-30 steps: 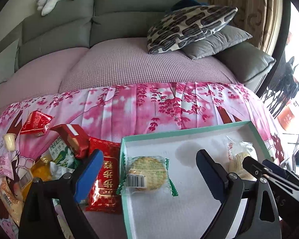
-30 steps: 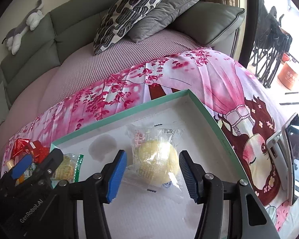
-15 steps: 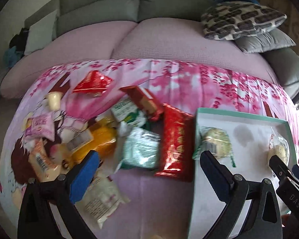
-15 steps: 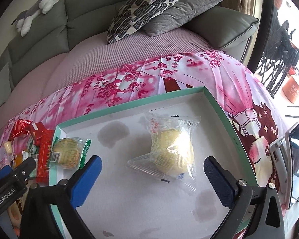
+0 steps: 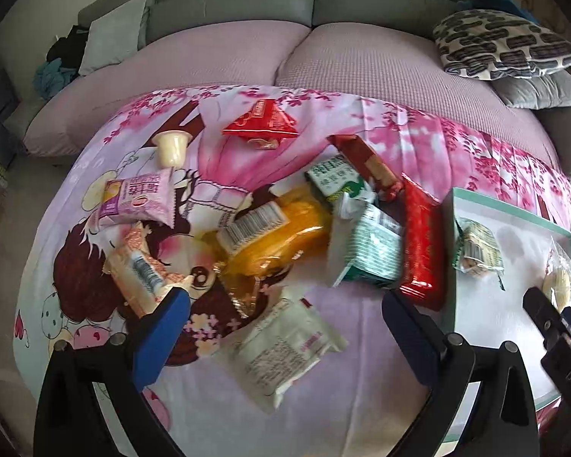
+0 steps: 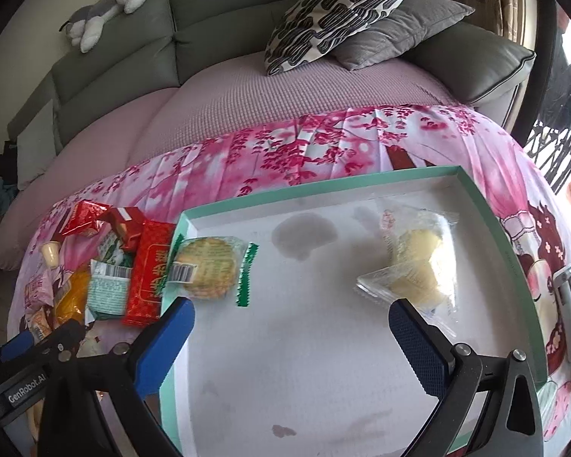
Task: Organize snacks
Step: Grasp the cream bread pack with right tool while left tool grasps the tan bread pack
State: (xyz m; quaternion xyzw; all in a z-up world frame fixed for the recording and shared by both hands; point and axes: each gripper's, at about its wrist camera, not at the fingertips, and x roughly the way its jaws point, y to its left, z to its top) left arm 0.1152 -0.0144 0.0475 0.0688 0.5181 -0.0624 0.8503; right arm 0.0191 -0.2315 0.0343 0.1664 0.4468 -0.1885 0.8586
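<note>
Looks like picking the next snack out of the pile. Left gripper [image 5: 285, 327] empty, jaws spread wide, hovering over the white packet [image 5: 285, 350], which sits right between the jaws and a bit forward of them. Probably the easiest grab: flat, loose, only its far corner tucked under the orange bag [image 5: 281, 236]. Best to drop straight down, pinch across the narrow middle rather than the crinkly end seal, and lift slow so the orange bag doesn't drag along. Rest of the pile just beyond on the pink cloth [image 5: 361, 400]: green pack [image 5: 373, 247], red pack [image 5: 422, 236] leaning against the tray [image 6: 224, 209] edge, pink pouch [image 5: 137, 198] and cup [image 5: 171, 146] further left. Right gripper [image 6: 289, 339] also empty, jaws wide, parked over the tray. Two snacks already inside: cookie [image 6: 205, 266] near the left wall, yellow cake [image 6: 418, 262] just ahead of the right jaw. Plenty of bare tray between them for the next drop.
</note>
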